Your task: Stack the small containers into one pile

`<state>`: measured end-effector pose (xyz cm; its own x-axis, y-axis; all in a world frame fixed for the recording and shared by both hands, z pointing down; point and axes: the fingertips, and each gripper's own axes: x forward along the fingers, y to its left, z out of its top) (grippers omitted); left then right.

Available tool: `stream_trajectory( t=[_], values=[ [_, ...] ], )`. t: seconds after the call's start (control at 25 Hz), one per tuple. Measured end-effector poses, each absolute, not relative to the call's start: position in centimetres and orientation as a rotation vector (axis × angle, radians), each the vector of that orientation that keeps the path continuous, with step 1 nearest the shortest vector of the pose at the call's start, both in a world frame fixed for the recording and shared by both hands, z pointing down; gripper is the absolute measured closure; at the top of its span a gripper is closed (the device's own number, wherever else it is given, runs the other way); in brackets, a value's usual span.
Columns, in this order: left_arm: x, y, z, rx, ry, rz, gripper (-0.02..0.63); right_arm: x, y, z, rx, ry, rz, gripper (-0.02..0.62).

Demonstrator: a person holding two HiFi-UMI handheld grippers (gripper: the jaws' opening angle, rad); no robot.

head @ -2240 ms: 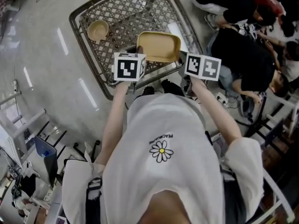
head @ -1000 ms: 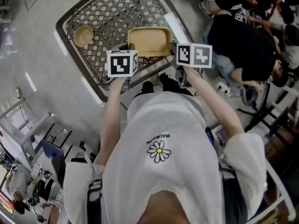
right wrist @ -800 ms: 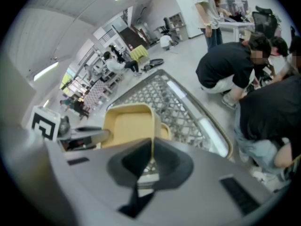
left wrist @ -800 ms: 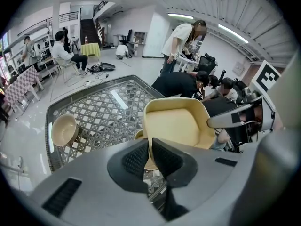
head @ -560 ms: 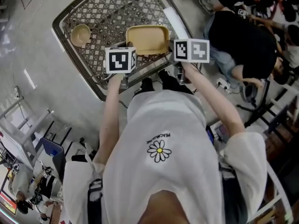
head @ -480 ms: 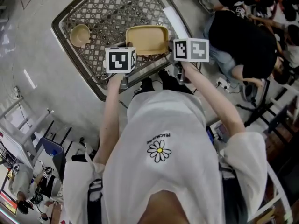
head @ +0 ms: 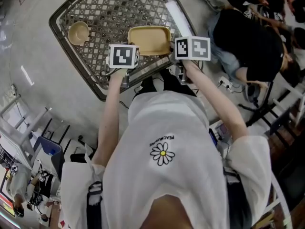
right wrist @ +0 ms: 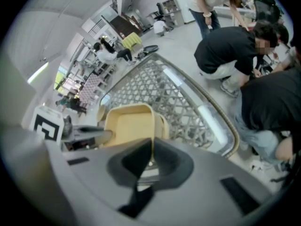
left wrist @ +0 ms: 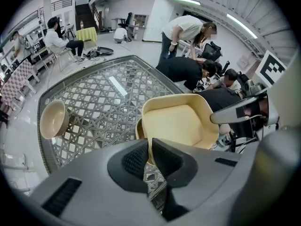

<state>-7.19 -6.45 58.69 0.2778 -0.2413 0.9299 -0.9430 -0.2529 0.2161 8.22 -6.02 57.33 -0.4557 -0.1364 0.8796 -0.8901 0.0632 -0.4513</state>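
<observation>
Square tan container (head: pixel 148 39) is held over the near side of the lattice counter (head: pixel 109 8), its near rim clamped by the left gripper (left wrist: pixel 149 157) and the right gripper (right wrist: pixel 151 157), with a round bowl (head: pixel 78 32) well apart on the counter's left.

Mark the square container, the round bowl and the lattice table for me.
square container (head: pixel 148 39): head view, middle of its inner floor.
round bowl (head: pixel 78 32): head view, inside its hollow.
lattice table (head: pixel 119 8): head view, bare stretch of the lattice top.
</observation>
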Motion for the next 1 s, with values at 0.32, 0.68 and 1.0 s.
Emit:
stream_trajectory(
  t=[0.32, 0.68, 1.0],
  values=[
    [-7.0, -6.4, 60.2, 1.691, -1.067, 1.058, 0.561, 8.3, -5.1, 59.0, 1.012, -1.63, 1.479, 0.558],
    [-7.4, -6.2, 61.3, 1.647, -1.035, 1.076, 0.561, 7.5, -5.4, 59.4, 0.982, -1.632, 1.457, 0.558],
    [-6.8, -5.7, 61.8, 1.631, -1.007, 1.077, 0.561, 7.9, -5.0, 60.1, 0.977, -1.597, 1.474, 0.558]
  ],
)
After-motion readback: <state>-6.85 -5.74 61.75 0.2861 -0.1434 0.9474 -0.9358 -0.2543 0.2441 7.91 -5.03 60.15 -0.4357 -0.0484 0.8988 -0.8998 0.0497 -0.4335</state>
